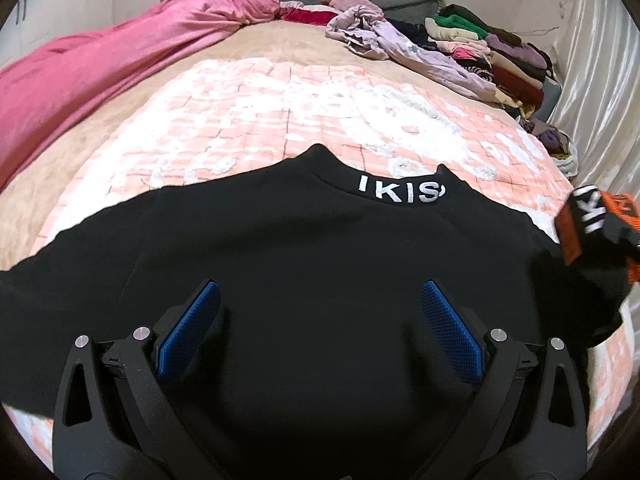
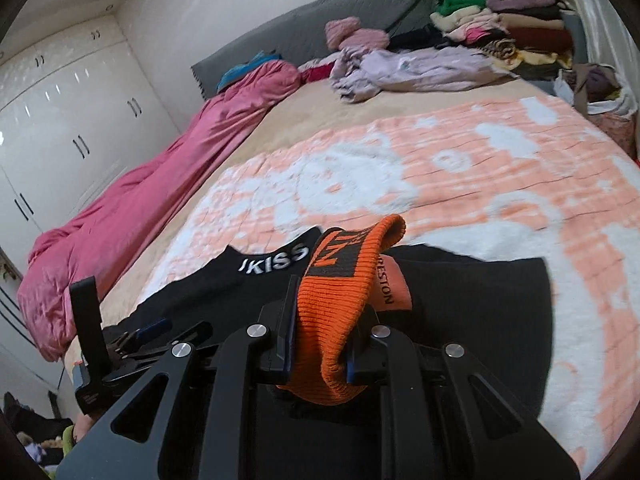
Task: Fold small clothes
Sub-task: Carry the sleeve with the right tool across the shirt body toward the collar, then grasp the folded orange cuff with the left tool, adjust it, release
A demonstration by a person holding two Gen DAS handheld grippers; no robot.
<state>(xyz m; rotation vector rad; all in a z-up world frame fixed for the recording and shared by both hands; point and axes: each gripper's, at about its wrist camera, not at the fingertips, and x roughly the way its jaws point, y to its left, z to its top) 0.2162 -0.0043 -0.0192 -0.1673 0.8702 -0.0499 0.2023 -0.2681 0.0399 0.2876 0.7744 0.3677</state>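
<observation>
A small black top point(image 1: 320, 248) with white letters on its collar point(image 1: 400, 190) lies flat on the peach and white blanket point(image 1: 280, 112). My left gripper point(image 1: 320, 292) hovers just over the top's middle, open, its blue pads point(image 1: 192, 328) wide apart and empty. My right gripper point(image 2: 326, 320) is shut on the orange ribbed cuff point(image 2: 344, 280) of the top's sleeve, lifted and drawn over the black body point(image 2: 472, 300). That cuff point(image 1: 592, 220) also shows at the right edge of the left wrist view. The left gripper's body point(image 2: 120, 344) appears at the lower left of the right wrist view.
A pink duvet point(image 1: 100, 72) is bunched along the bed's left side. Loose lilac clothes point(image 1: 400, 40) and a stack of folded clothes point(image 1: 500, 52) fill the far right corner. A grey headboard cushion point(image 2: 320, 20) stands behind, white wardrobes point(image 2: 60, 120) to the left, a curtain point(image 1: 600, 60) on the right.
</observation>
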